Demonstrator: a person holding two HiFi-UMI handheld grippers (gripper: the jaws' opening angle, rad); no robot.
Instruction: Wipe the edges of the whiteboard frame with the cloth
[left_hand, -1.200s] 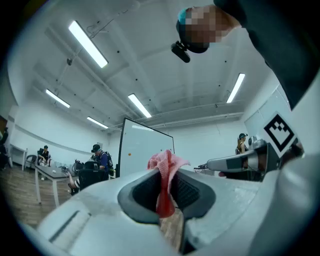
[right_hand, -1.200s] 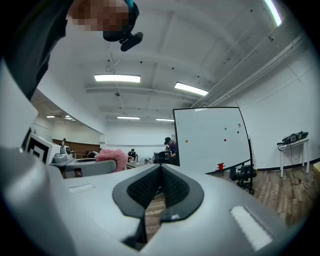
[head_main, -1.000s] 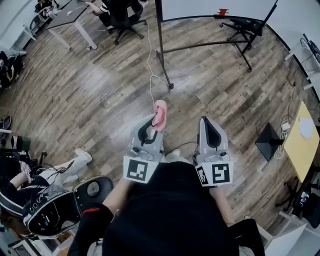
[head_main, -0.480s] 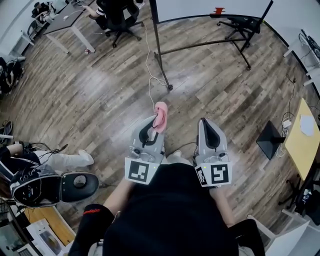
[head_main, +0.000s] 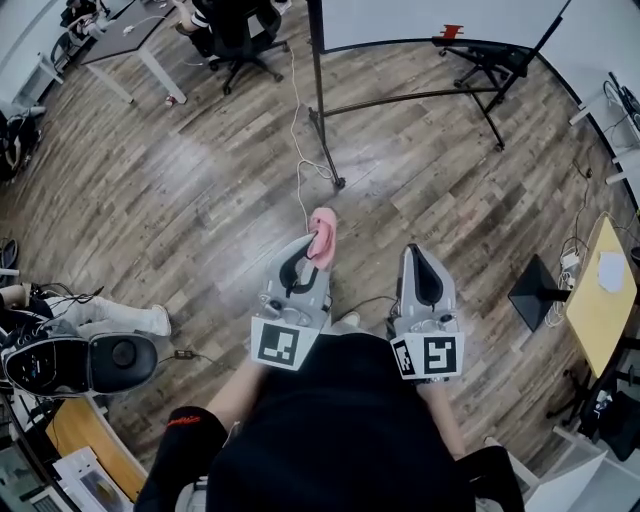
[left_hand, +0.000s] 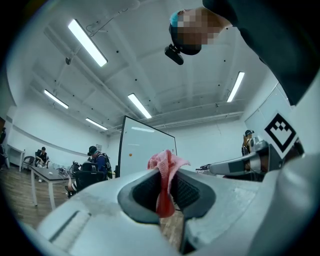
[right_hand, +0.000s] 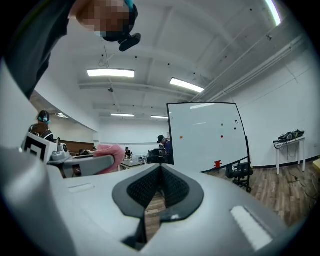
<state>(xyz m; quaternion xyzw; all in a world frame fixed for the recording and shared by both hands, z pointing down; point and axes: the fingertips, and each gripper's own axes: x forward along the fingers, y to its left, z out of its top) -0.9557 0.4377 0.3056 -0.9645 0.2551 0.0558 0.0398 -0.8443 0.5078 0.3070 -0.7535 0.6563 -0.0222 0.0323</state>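
Grey shells, black jaw pads, black-white marker cubes — left gripper (head_main: 311, 240), right gripper (head_main: 415, 250); black top, red sleeve mark.

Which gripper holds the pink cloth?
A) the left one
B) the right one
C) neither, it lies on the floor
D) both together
A: the pink cloth is pinched between the jaws of the left gripper, while the right gripper is shut on nothing.
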